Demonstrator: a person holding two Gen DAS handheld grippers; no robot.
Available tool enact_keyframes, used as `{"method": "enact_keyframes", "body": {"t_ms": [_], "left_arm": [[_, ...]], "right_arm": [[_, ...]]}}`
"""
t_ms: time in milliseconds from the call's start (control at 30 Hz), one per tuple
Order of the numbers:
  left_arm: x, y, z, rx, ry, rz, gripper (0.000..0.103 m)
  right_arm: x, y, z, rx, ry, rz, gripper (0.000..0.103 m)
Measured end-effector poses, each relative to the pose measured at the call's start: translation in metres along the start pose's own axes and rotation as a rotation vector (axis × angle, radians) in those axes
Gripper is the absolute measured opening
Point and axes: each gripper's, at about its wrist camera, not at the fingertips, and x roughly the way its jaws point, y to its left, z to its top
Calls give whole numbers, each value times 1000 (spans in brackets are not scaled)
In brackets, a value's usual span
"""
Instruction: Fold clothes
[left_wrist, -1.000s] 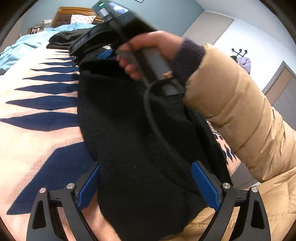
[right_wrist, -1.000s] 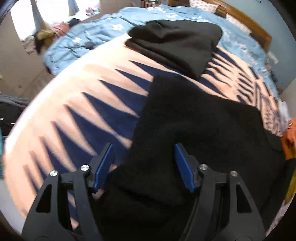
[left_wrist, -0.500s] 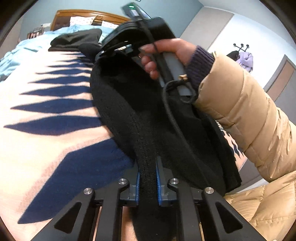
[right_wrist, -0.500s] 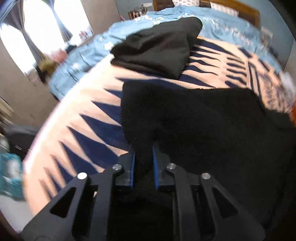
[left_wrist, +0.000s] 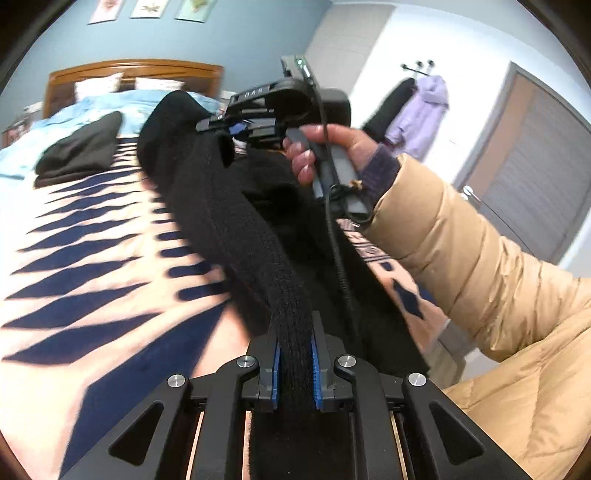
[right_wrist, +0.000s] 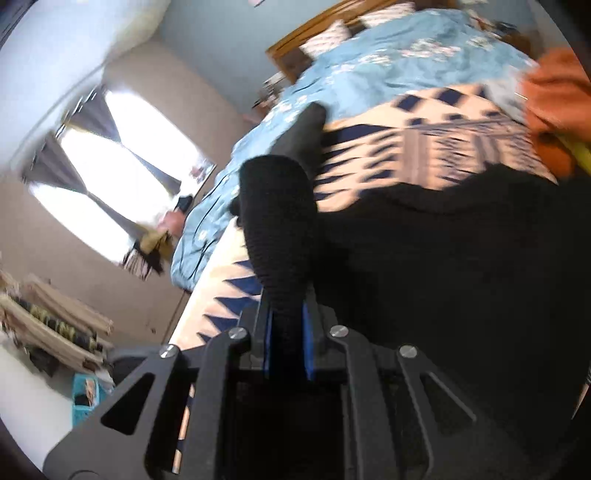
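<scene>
A black knit sweater is lifted off the bed by one edge, stretched between both grippers. My left gripper is shut on the thick knit hem. My right gripper is shut on another part of the same hem; it also shows in the left wrist view, held by a hand in a tan puffer sleeve. The rest of the sweater hangs down onto the peach and navy patterned blanket.
A second black garment lies folded farther up the bed on the blue duvet. An orange cloth lies at the bed's edge. Wooden headboard, windows and a coat rack surround the bed.
Both grippers went from open around the sweater's edge to shut on it, then lifted it off the blanket. The right gripper has risen and tilted; the hem now stretches between them.
</scene>
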Motion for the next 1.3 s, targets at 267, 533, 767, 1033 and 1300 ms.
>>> {"method": "enact_keyframes", "body": {"t_ms": [267, 533, 767, 1033, 1300], "left_arm": [[48, -18, -4, 2, 122, -16, 12], [35, -30, -22, -1, 143, -101, 71], [7, -44, -33, 51, 95, -312, 83], [-17, -13, -34, -27, 23, -188, 83], [-2, 17, -49, -170, 82, -29, 83]], "right_arm": [[-26, -79, -10, 149, -21, -3, 15], [-47, -57, -22, 37, -24, -41, 48], [-83, -16, -86, -176, 28, -17, 59], [-59, -5, -151, -262, 196, -7, 47], [-46, -13, -134, -110, 116, 240, 8]]}}
